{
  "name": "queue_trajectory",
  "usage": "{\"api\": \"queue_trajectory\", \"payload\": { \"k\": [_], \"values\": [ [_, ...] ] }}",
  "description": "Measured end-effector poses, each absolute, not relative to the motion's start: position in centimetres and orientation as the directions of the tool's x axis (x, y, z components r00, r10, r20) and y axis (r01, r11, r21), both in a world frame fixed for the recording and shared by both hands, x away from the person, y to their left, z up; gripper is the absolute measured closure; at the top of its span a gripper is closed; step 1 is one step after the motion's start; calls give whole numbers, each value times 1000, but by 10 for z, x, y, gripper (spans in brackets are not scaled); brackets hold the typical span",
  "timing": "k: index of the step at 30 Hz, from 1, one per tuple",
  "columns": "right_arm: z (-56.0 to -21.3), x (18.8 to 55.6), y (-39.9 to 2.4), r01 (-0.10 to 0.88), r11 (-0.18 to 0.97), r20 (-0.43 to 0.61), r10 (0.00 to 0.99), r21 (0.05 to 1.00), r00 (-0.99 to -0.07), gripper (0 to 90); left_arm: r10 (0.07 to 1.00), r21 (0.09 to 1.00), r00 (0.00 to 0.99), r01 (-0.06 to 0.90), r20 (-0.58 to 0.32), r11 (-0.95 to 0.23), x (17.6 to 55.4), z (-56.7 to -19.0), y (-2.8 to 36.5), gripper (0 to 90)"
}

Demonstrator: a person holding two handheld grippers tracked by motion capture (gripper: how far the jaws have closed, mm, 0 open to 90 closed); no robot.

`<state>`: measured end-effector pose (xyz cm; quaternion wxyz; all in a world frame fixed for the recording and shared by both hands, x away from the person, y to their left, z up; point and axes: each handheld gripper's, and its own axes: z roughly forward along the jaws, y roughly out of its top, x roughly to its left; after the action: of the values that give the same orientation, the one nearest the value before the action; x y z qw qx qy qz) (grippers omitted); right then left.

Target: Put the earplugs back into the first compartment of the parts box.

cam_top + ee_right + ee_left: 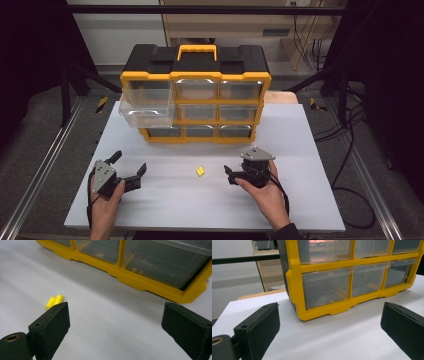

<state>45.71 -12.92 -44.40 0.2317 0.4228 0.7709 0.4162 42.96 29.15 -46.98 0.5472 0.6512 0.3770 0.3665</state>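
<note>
A small yellow piece (pixel 200 171), two short cylinders side by side, lies on the white table between my grippers. In the right gripper view this yellow piece (pixel 54 301) sits just beyond the left jaw. My right gripper (pixel 229 175) is open and empty, a little to the right of the piece and pointing left. The right gripper (pixel 115 312) has bare table between its jaws. My left gripper (pixel 129 163) is open and empty at the front left. In its own view the left gripper (pixel 329 315) faces the organizer's lower left corner.
A yellow and black drawer organizer (pixel 195 100) with clear drawers stands at the back middle of the white table (pixel 300 150). Its top-left drawer (pixel 147 102) is pulled out and overhangs the table. Metal rails run along both table sides.
</note>
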Motion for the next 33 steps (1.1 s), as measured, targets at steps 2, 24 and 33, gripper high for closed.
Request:
{"api": "queue_trajectory", "payload": {
  "k": [2, 24, 33],
  "values": [
    [-445, 457, -124, 464, 303, -2, 839, 832, -545, 84, 890, 990, 451, 85, 63, -114, 430, -469, 291, 20],
    [-447, 464, -73, 495, 415, 1, 765, 764, -644, 210, 876, 990, 480, 91, 50, -106, 430, -470, 292, 15],
    [-444, 472, -58, 505, 431, 14, 751, 748, -660, 452, 877, 991, 480, 98, 36, -95, 432, -470, 292, 16]
  ]
}}
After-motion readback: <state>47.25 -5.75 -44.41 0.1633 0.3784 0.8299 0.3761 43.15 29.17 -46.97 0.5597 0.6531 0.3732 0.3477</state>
